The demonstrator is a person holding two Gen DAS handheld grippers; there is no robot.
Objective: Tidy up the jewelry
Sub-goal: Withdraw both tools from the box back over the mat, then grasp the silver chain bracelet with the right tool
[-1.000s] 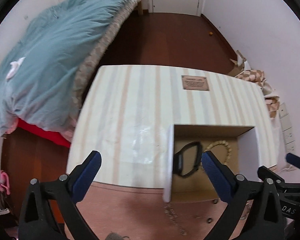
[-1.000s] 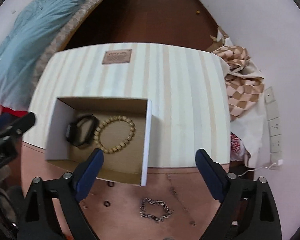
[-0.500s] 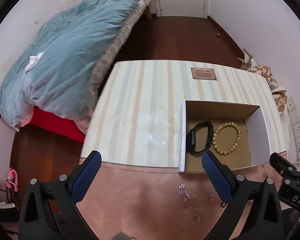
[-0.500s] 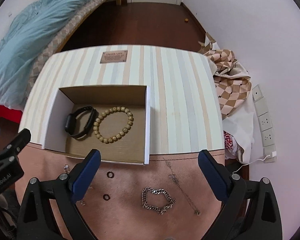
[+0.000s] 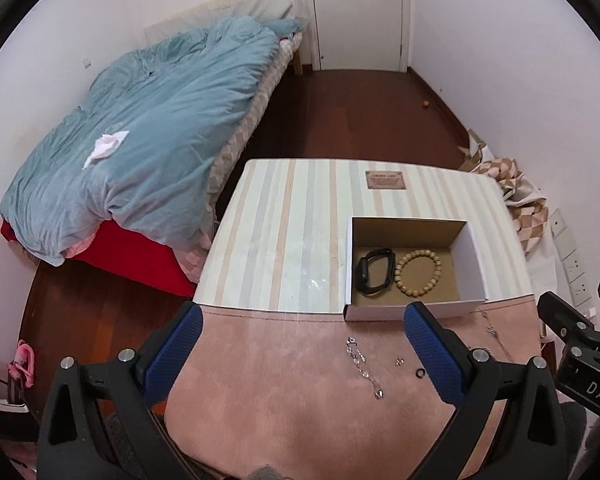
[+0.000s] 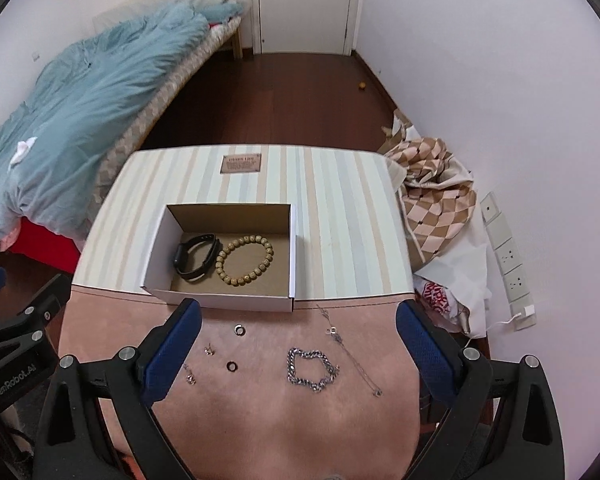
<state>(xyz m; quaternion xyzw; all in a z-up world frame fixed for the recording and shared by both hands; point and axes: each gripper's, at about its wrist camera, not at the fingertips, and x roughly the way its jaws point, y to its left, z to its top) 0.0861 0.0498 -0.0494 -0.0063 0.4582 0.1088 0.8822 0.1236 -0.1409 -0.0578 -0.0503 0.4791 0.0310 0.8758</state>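
Note:
A white cardboard box (image 6: 292, 264) stands on the striped table and holds a black wristband (image 6: 196, 258) and a beaded bracelet (image 6: 244, 258); it also shows in the left wrist view (image 5: 474, 256). On the pink mat (image 6: 260, 408) lie a silver chain bracelet (image 6: 310, 370), a thin necklace (image 6: 350, 354), two rings (image 6: 240, 330) and small earrings (image 6: 209, 349). A thin chain (image 5: 362, 366) lies on the mat in the left wrist view. My left gripper (image 5: 300, 348) and right gripper (image 6: 298, 344) are both open and empty above the mat.
A bed with a blue duvet (image 5: 140, 140) stands left of the table. A checked cloth (image 6: 432, 208) is heaped at the table's right edge by the wall sockets (image 6: 508, 256). A brown label (image 6: 241, 164) lies at the table's far side.
Both grippers have pulled back and up from the box. More of the pink mat and the loose jewelry has come into view. Both stay open.

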